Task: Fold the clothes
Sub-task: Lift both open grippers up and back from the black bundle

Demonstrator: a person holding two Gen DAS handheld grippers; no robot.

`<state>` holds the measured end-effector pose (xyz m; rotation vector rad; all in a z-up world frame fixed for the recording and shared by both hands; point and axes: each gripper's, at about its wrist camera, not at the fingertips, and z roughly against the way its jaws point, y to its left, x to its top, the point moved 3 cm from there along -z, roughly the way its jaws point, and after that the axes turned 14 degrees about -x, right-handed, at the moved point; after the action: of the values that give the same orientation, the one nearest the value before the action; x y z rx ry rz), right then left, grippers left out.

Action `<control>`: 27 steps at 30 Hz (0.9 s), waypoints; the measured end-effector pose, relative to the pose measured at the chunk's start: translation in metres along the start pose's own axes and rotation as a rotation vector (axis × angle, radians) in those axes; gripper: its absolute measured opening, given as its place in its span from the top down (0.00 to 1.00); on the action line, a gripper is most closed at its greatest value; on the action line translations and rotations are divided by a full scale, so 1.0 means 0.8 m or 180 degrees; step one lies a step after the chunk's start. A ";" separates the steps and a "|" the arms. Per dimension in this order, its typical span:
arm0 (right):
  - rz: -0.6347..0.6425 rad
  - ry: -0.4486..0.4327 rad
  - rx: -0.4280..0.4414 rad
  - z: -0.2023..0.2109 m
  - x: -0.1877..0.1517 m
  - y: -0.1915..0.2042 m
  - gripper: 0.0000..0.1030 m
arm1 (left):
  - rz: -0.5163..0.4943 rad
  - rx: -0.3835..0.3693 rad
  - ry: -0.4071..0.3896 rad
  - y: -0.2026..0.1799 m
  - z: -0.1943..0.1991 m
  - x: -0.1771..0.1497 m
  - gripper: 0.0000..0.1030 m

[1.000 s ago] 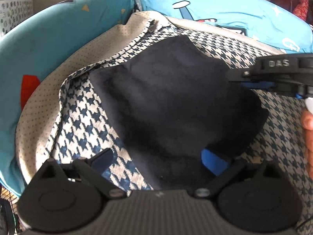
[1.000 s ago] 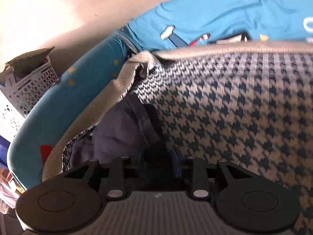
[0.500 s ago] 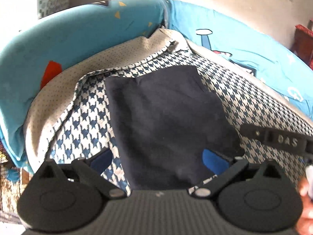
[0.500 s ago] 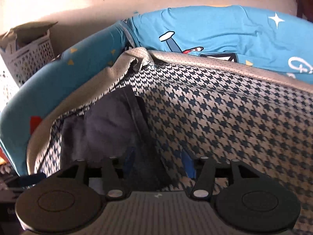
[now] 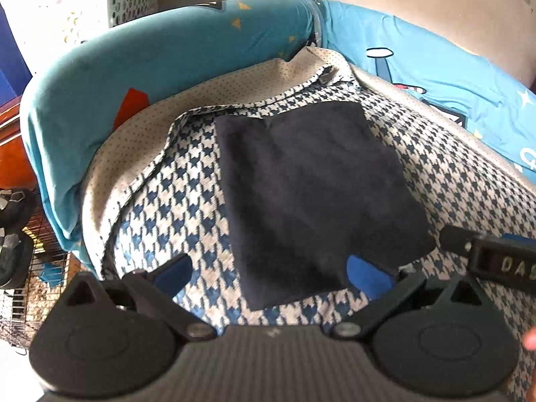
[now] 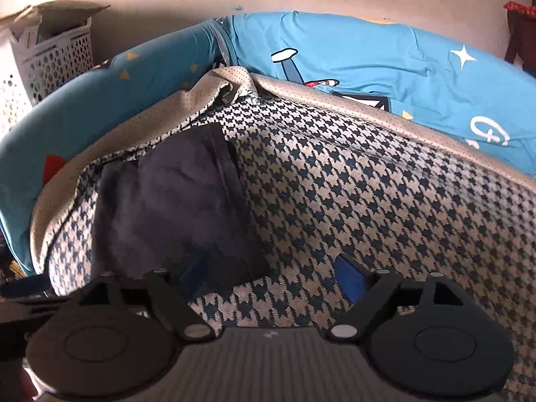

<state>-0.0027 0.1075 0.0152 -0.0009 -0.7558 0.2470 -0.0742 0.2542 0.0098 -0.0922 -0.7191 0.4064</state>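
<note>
White perforated basket [image 6: 50, 63], blue sheet [image 6: 368, 53]

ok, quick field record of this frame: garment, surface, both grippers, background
garment: dark navy cloth, folded into a rough rectangle, lying flat
surface: houndstooth blanket over a blue cartoon sheet
left gripper: open, jaws astride the cloth's near edge, not pressing on it
right gripper: jaws have just been opening, now wide; nothing gripped
background: white perforated basket by the wall
</note>
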 end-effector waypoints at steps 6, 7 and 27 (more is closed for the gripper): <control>-0.0026 -0.0112 0.0090 0.011 0.002 0.002 0.00 | 0.0030 0.0108 0.0028 -0.008 0.003 -0.012 0.00; -0.0006 -0.0115 0.0079 0.013 0.004 0.003 0.00 | 0.0038 0.0105 0.0020 -0.010 0.005 -0.012 0.00; 0.0526 -0.0289 -0.0627 0.015 0.009 0.023 0.00 | 0.0336 0.0239 -0.0083 -0.006 0.010 -0.014 0.00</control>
<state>-0.0100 0.1262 0.0275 -0.2408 -0.8694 0.3306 -0.0854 0.2450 0.0097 -0.0544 -0.7257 0.5358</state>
